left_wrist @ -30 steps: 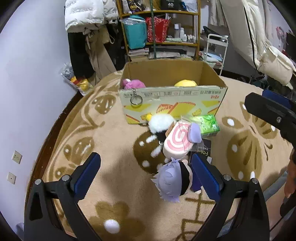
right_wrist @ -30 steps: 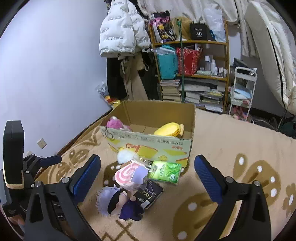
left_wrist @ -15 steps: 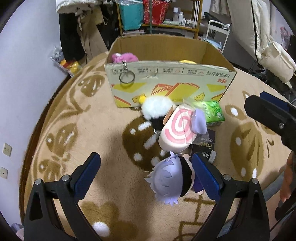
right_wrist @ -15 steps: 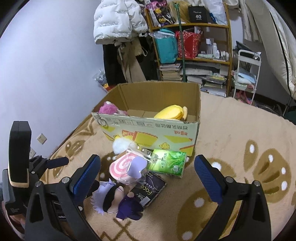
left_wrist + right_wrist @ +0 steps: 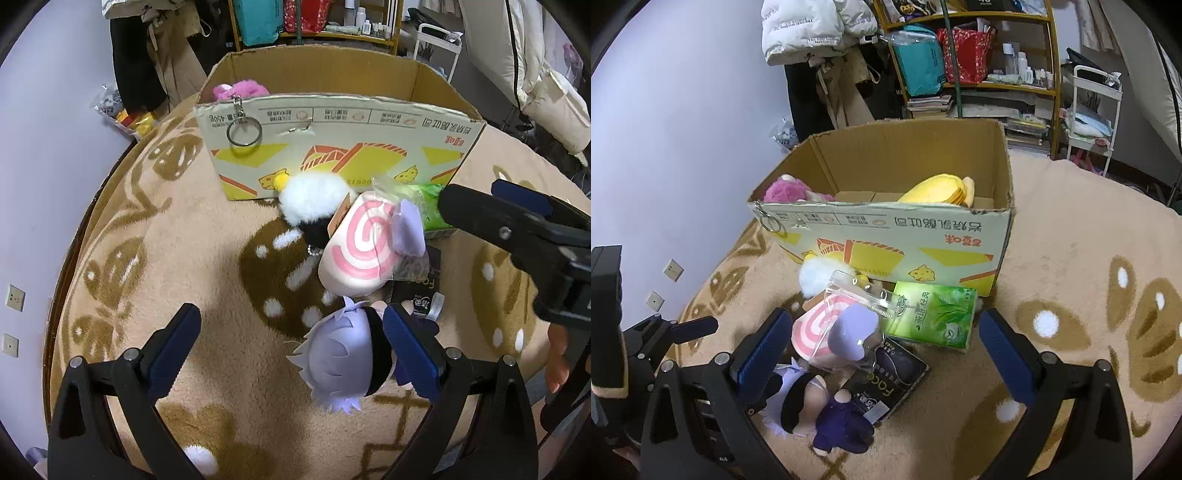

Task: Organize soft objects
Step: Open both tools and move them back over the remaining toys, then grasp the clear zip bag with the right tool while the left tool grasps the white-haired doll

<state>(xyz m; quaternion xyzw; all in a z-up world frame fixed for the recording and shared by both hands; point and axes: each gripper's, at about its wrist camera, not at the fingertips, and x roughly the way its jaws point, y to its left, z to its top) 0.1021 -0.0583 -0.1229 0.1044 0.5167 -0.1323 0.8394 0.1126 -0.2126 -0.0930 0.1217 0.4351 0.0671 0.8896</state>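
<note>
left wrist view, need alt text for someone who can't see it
The open left gripper hovers over a patterned carpet, its right finger beside a lavender-haired doll. Behind the doll lie a pink swirl plush and a white fluffy toy before an open cardboard box; the right gripper enters from the right.

This is a lived-in room of a home, likely a bedroom or storage corner. A tan patterned carpet (image 5: pixel 1071 229) covers the floor. A white puffer jacket (image 5: pixel 809 27) and other coats hang against the plain wall, beside wooden shelves (image 5: pixel 997 85) crammed with books, bags and bottles. A small white trolley (image 5: pixel 1089 107) stands nearby, and what may be bedding (image 5: pixel 554 99) lies at the right edge.
</note>
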